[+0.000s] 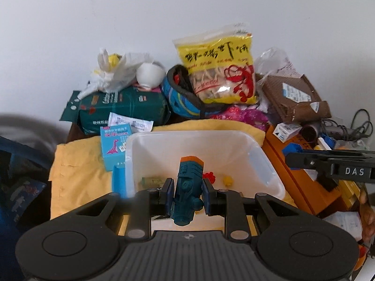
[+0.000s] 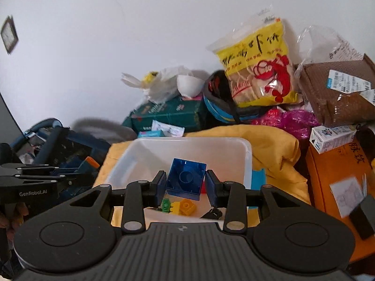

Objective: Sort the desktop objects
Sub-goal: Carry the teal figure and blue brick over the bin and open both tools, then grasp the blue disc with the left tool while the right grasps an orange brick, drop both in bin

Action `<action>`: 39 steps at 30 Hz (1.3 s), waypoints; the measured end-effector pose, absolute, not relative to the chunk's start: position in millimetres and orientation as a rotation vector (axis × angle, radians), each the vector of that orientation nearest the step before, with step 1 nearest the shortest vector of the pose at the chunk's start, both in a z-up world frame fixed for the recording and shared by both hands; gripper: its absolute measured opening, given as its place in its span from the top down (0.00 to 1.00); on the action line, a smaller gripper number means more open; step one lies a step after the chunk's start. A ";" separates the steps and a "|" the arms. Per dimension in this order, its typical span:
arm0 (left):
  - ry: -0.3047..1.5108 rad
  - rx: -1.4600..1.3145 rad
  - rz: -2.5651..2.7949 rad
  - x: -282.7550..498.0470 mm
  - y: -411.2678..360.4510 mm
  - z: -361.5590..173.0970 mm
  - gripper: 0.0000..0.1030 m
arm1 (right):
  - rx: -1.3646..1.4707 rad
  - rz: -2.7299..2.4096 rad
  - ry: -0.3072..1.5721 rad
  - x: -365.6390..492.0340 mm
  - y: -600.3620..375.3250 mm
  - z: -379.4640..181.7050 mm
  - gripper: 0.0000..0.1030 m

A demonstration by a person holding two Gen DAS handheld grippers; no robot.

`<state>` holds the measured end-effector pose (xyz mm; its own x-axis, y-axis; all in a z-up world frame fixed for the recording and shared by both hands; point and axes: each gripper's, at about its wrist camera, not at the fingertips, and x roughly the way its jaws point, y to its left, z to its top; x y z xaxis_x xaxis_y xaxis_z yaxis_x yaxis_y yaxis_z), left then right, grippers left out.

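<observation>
My left gripper (image 1: 186, 193) is shut on a teal carved toy figure with an orange top (image 1: 188, 187) and holds it above the near end of a white plastic bin (image 1: 264, 161). Small red (image 1: 209, 176) and yellow (image 1: 227, 180) pieces lie in the bin. My right gripper (image 2: 186, 187) is shut on a translucent blue building block (image 2: 186, 179) above the same bin (image 2: 247, 161). Green (image 2: 166, 205) and yellow (image 2: 185, 207) bricks lie on the bin floor below it. The left gripper shows at the left edge of the right wrist view (image 2: 58, 175).
The bin sits on a yellow cloth (image 1: 77, 164). Behind it are a green tissue pack (image 1: 121, 107), a yellow snack bag (image 1: 220, 70), a blue helmet (image 1: 180, 98) and a brown parcel (image 1: 293, 96). An orange box (image 2: 335, 175) lies right; a light-blue box (image 1: 114, 147) stands left.
</observation>
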<state>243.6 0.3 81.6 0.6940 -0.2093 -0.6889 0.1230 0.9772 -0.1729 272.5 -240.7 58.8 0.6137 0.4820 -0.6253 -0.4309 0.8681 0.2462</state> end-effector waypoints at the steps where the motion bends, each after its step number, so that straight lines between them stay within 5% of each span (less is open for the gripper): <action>1: 0.798 -0.108 -0.193 251.4 -2.4 80.4 0.72 | 0.061 0.522 0.755 279.2 -236.8 57.7 0.62; 4: 0.838 -0.080 -0.193 265.7 -9.0 76.4 0.70 | 0.036 0.509 0.796 295.1 -228.7 54.1 0.61; 6: 0.849 -0.058 -0.169 273.4 -11.3 75.2 0.56 | 0.022 0.489 0.807 302.7 -223.9 52.5 0.54; 8: 0.823 -0.039 -0.114 275.2 -9.8 75.5 0.37 | -0.003 0.458 0.778 304.6 -221.5 52.6 0.29; 19: 0.751 0.098 -0.216 149.6 -28.0 10.4 0.36 | -0.092 0.617 0.741 183.2 -247.1 -2.8 0.30; 26: 0.873 0.104 -0.312 65.3 -65.3 -74.8 0.36 | -0.153 0.721 0.881 99.3 -254.7 -89.2 0.54; 31: 0.900 0.137 -0.289 65.7 -77.3 -100.9 0.37 | -0.212 0.720 0.924 94.1 -240.8 -115.7 0.58; 36: 0.913 0.142 -0.291 76.6 -77.3 -111.0 0.55 | -0.255 0.726 0.938 103.5 -229.0 -121.9 0.60; 39: 0.910 0.124 -0.298 76.6 -76.9 -111.5 0.59 | -0.273 0.739 0.947 103.1 -225.7 -127.3 0.71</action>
<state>76.6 -76.9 -111.5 0.5764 -0.2018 -0.7919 0.3061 0.9518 -0.0198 103.1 -225.7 -127.3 0.3653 0.4524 -0.8135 -0.6797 0.7267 0.0989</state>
